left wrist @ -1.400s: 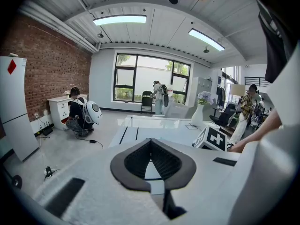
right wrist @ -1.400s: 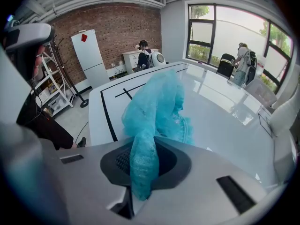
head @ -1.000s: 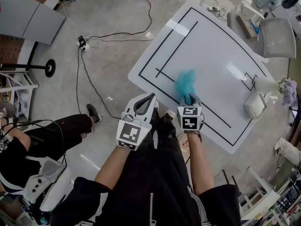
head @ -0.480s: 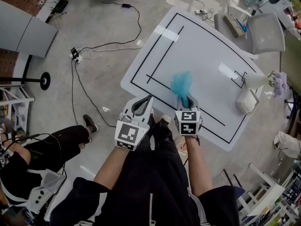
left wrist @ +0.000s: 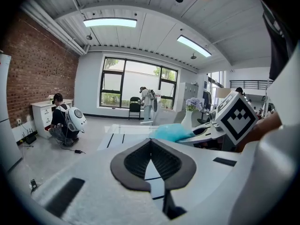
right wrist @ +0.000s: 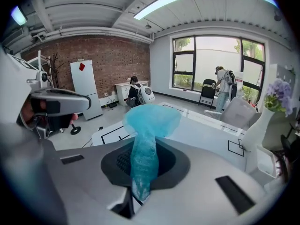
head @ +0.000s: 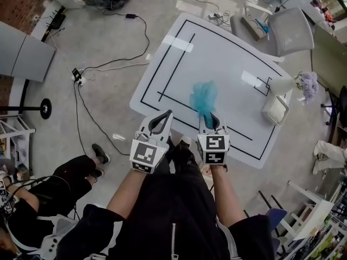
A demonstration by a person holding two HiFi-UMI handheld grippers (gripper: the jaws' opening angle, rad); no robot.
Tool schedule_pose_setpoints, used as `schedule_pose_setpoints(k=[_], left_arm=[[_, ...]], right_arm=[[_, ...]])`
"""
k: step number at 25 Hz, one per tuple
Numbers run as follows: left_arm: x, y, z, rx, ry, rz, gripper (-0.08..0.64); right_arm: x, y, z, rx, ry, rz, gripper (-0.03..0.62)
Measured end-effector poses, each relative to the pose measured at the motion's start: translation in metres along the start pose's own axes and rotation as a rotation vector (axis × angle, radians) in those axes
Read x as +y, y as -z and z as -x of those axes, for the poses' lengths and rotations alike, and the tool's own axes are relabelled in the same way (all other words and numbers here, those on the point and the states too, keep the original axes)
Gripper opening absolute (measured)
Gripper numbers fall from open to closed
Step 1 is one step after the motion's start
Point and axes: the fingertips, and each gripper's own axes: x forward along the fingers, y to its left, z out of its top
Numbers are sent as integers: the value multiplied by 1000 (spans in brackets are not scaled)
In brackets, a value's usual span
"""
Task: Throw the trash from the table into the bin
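A crumpled blue piece of trash (head: pixel 204 95) hangs above the white table (head: pixel 227 53), which is marked with black lines. My right gripper (head: pixel 209 118) is shut on its lower end. In the right gripper view the blue trash (right wrist: pixel 149 125) rises from between the closed jaws of the right gripper (right wrist: pixel 140 182) and fans out on top. My left gripper (head: pixel 164 115) is beside it at the table's near edge, shut and empty. In the left gripper view the left gripper (left wrist: pixel 150 141) has its tips together, with the blue trash (left wrist: pixel 171 131) to its right. A small white square bin (head: pixel 275 110) stands at the table's right end.
A white vase of purple flowers (head: pixel 297 83) stands by the bin. A grey chair (head: pixel 295 28) is beyond the table's far corner. Cables and a power strip (head: pixel 76 75) lie on the floor to the left. A seated person's legs (head: pixel 65 172) are at the lower left.
My right gripper has risen with the blue trash, lifting it off the table. My left gripper has risen a little beside it, still shut.
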Motion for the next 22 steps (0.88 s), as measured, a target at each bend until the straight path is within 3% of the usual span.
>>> schedule_pose_setpoints(k=[12, 16, 22], left_arm=[[-17, -14, -13, -16, 122, -41, 5], [-14, -12, -14, 10, 167, -113, 5], [-20, -21, -17, -22, 244, -31, 5]], right_arm=[[-13, -5, 31, -46, 104, -57, 25], [-16, -2, 36, -48, 155, -74, 25], [-14, -1, 42, -52, 218, -84, 25]])
